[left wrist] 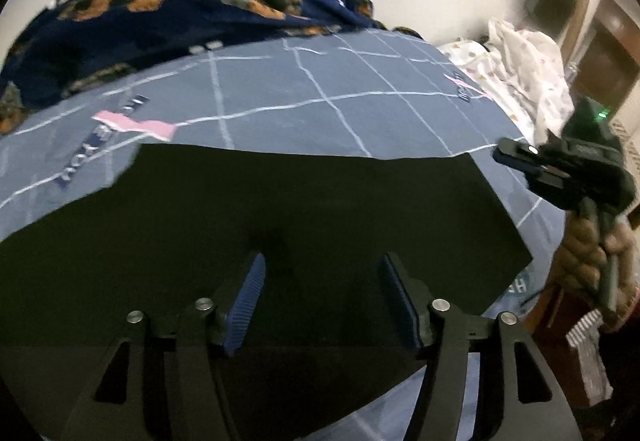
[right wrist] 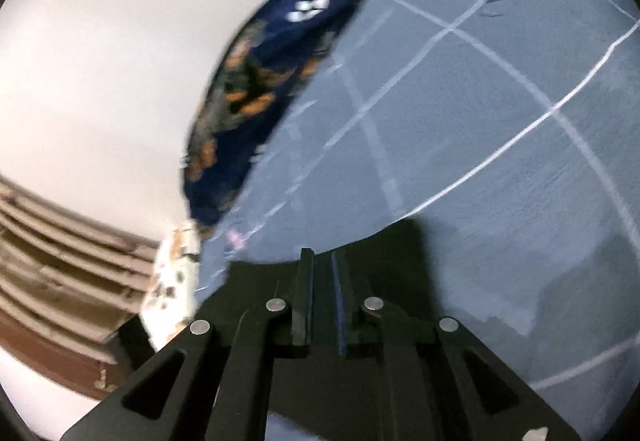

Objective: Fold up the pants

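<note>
Black pants [left wrist: 280,201] lie spread flat on a blue bed sheet [left wrist: 280,89] with white grid lines. My left gripper [left wrist: 322,273] hovers over the middle of the pants, open, its blue ribbed pads apart and nothing between them. Held in a hand [left wrist: 588,241], my right gripper [left wrist: 502,155] sits at the pants' far right corner. In the right wrist view its fingers [right wrist: 320,255] stand almost together over black cloth [right wrist: 400,253]. No cloth shows in the slit.
A dark blue and orange blanket [left wrist: 180,13] is heaped along the wall behind the sheet [right wrist: 480,121]. White patterned bedding [left wrist: 516,57] lies at the bed's end. Brown furniture [left wrist: 608,41] stands at far right, and wooden slats [right wrist: 60,261] are beyond the bed.
</note>
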`<action>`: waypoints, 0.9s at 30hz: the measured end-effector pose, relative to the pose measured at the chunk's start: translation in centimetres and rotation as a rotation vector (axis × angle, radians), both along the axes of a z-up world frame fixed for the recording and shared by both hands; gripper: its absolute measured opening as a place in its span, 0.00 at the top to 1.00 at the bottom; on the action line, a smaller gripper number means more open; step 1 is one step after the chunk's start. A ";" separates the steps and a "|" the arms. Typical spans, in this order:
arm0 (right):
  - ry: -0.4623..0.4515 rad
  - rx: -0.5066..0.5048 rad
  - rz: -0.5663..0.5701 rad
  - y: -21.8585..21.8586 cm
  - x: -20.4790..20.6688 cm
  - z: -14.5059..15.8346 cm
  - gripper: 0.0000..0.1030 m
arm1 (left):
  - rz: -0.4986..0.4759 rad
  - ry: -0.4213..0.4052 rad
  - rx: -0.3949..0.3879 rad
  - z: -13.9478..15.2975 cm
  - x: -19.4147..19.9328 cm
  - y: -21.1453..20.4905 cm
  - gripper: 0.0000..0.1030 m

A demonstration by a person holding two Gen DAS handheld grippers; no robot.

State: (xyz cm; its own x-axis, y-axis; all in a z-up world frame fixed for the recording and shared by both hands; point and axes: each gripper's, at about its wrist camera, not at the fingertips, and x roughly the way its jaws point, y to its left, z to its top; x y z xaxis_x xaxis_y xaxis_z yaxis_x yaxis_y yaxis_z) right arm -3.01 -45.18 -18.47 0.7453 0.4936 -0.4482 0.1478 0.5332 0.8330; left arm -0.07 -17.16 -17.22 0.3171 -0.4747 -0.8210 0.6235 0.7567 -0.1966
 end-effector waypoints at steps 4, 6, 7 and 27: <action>0.005 -0.030 0.095 4.8 -0.2 0.9 0.85 | 0.045 -0.045 0.023 0.7 -0.2 1.9 0.39; 0.013 -0.061 0.146 7.6 0.1 1.1 0.83 | 0.063 -0.067 0.035 1.0 -0.3 2.9 0.38; 0.014 -0.069 0.165 8.5 0.2 1.2 0.81 | 0.074 -0.083 0.045 1.1 -0.4 3.4 0.38; 0.054 -0.011 0.314 18.6 1.2 0.1 0.49 | 0.345 0.287 -0.201 2.1 -0.1 21.5 0.24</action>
State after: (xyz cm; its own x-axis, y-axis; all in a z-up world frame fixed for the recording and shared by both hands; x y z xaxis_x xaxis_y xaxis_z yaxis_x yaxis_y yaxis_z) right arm -1.79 -26.56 -18.32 0.5321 0.6907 -0.4897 0.0189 0.5686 0.8224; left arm -0.13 4.32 -15.13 0.2581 -0.5399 -0.8012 0.2427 0.8389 -0.4871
